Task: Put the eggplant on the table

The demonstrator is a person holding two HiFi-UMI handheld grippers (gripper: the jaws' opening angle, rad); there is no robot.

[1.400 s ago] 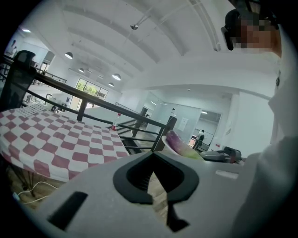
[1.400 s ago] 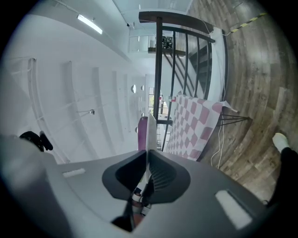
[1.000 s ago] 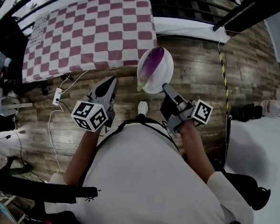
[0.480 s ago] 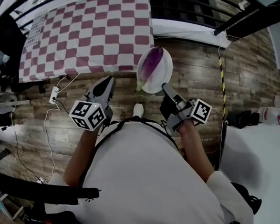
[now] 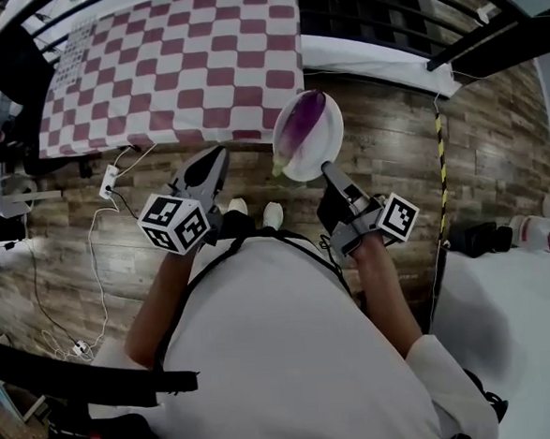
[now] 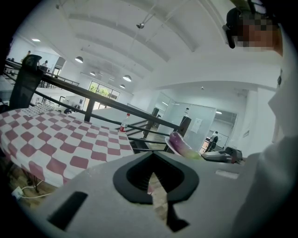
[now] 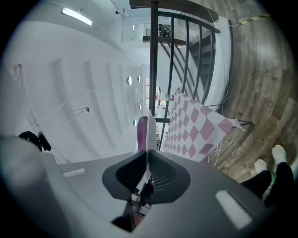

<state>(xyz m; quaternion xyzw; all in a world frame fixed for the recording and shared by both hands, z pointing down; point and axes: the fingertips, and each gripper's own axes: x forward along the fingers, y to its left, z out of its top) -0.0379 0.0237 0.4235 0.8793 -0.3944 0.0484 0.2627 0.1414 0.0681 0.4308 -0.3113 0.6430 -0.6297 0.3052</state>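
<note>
eggplant (image 5: 301, 123) lies on plate (image 5: 331, 137) clenched by right claw (image 5: 326, 169); left claw (image 5: 216, 157) closed, empty.

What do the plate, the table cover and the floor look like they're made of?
The plate is smooth, glossy white and thin-rimmed: probably plastic or ceramic. The table cover is red-and-white checked cloth or vinyl, draping over the edge. The floor shows wood-look planks with grain, possibly laminate.
</note>
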